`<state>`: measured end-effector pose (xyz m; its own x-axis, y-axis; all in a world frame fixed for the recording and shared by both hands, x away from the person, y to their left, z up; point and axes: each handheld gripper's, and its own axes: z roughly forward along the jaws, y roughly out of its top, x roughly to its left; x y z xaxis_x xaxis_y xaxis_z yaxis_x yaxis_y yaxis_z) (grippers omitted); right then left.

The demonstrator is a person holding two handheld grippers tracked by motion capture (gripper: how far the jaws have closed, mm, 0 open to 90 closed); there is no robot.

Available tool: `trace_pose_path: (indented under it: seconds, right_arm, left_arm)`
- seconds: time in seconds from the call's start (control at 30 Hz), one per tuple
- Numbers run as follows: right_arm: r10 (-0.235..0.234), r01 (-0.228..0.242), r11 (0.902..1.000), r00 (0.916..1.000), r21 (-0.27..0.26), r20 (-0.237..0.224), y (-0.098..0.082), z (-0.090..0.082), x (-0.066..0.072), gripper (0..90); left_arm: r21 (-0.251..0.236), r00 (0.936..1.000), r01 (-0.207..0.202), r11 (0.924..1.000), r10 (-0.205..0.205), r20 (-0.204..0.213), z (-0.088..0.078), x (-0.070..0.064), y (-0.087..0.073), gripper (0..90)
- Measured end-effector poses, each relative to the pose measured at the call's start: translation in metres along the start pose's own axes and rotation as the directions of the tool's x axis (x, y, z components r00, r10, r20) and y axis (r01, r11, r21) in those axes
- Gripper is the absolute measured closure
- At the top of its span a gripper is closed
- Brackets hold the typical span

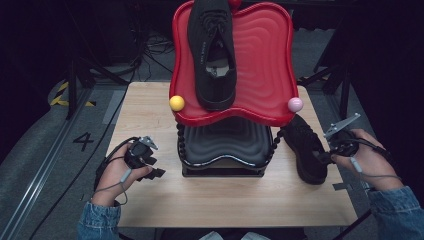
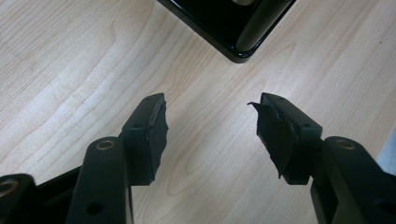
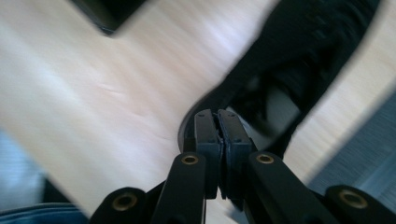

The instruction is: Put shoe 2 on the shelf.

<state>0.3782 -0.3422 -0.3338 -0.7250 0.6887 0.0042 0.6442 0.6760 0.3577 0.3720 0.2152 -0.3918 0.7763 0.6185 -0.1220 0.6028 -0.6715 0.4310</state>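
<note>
1. Left gripper (image 2: 210, 126): held just above the bare table (image 1: 150, 107) at the near left. Its jaws stand apart with nothing between them, so it is released and idle. A corner of the black rack base (image 2: 233, 28) lies just ahead of it.

2. Right gripper (image 3: 217, 135): at the near right, beside the heel of the loose shoe (image 1: 306, 147). The jaws are clenched, pad against pad. The right gripper view is blurred; whether any edge of the heel collar is pinched between the pads cannot be told, though the tips sit at the heel rim.

3. Loose shoe: lies on the table at the right of the rack, sole down, toe pointing away toward the rack's right post. It is close beside the rack but not on it.

4. Rack: a black lower tray (image 1: 225, 145) with a red upper tray (image 1: 265, 60) above it. The second shoe (image 1: 214, 55) already rests on the red tray, toe away.

5. Progress, as judged: one shoe is stowed; the loose shoe remains to be lifted and placed, probably beside its mate on the free right half of the red tray.

6. Obstructions: the pink ball (image 1: 295, 104) at the red tray's near right corner and the tray's raised rim stand in the lift path. The yellow ball (image 1: 176, 103) at the left corner is clear of it.
</note>
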Motion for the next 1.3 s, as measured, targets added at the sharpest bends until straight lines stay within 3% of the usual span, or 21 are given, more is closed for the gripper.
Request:
trace_pose_path:
  seconds: [0.03,0.23,0.27,0.3,0.33,0.37,0.53,0.6,0.83,0.97,1.17,1.3]
  right_arm:
    - [-0.029,0.029,0.9995,0.9984,-0.016,-0.049,0.002,0.001,0.011,88.2]
    - [-0.064,0.062,0.9979,0.9901,-0.016,-0.125,0.003,0.010,0.027,85.0]
    - [-0.064,0.062,0.9979,0.9901,-0.016,-0.125,0.003,0.010,0.027,85.0]
    - [-0.049,0.045,0.9985,0.9912,-0.032,-0.123,0.001,0.012,0.025,76.5]
    - [-0.049,0.045,0.9985,0.9912,-0.032,-0.123,0.001,0.012,0.025,76.5]
    - [-0.045,0.043,0.9988,0.9923,-0.021,-0.115,0.000,0.014,0.024,70.3]
    - [-0.029,0.033,0.9992,0.9893,0.022,-0.143,-0.001,0.028,0.024,66.6]
    - [-0.030,0.034,0.9991,0.9889,0.025,-0.145,-0.001,0.031,0.024,66.6]
    - [-0.047,0.063,0.9940,0.9834,0.089,-0.175,-0.001,0.062,0.025,69.0]
    - [-0.068,0.086,0.9894,0.9853,0.117,-0.157,0.002,0.071,0.027,71.6]
    - [-0.079,0.102,0.9867,0.9815,0.127,-0.175,0.004,0.075,0.028,78.5]
    - [-0.057,0.083,0.9883,0.9799,0.128,-0.191,0.004,0.076,0.026,83.8]
  left_arm:
    - [-0.002,1.0000,-0.002,1.0000,0.002,-0.001,0.000,0.000,0.000,43.1]
    - [0.003,1.0000,-0.006,1.0000,0.006,-0.003,0.001,0.000,0.001,43.3]
    - [0.003,1.0000,-0.006,1.0000,0.006,-0.003,0.001,0.000,0.001,43.2]
    - [0.001,1.0000,-0.004,1.0000,0.004,0.000,0.001,-0.001,0.001,43.2]
    - [0.001,1.0000,-0.004,1.0000,0.004,0.000,0.001,-0.001,0.001,43.2]
    - [-0.001,1.0000,-0.001,1.0000,0.001,-0.003,0.001,0.000,0.001,43.2]
    - [0.002,1.0000,-0.005,1.0000,0.005,-0.005,0.001,0.000,0.001,42.7]
    - [0.001,1.0000,-0.006,1.0000,0.006,-0.004,0.001,-0.001,0.001,42.7]
    - [0.003,1.0000,0.006,1.0000,-0.006,0.000,0.002,0.001,0.000,42.4]
    - [0.001,1.0000,0.002,1.0000,-0.002,0.002,0.003,0.001,0.000,42.4]
    - [0.001,1.0000,0.000,1.0000,0.000,-0.003,0.003,0.002,0.001,42.0]
    - [-0.002,1.0000,0.002,1.0000,-0.002,0.007,0.003,0.002,0.000,41.7]
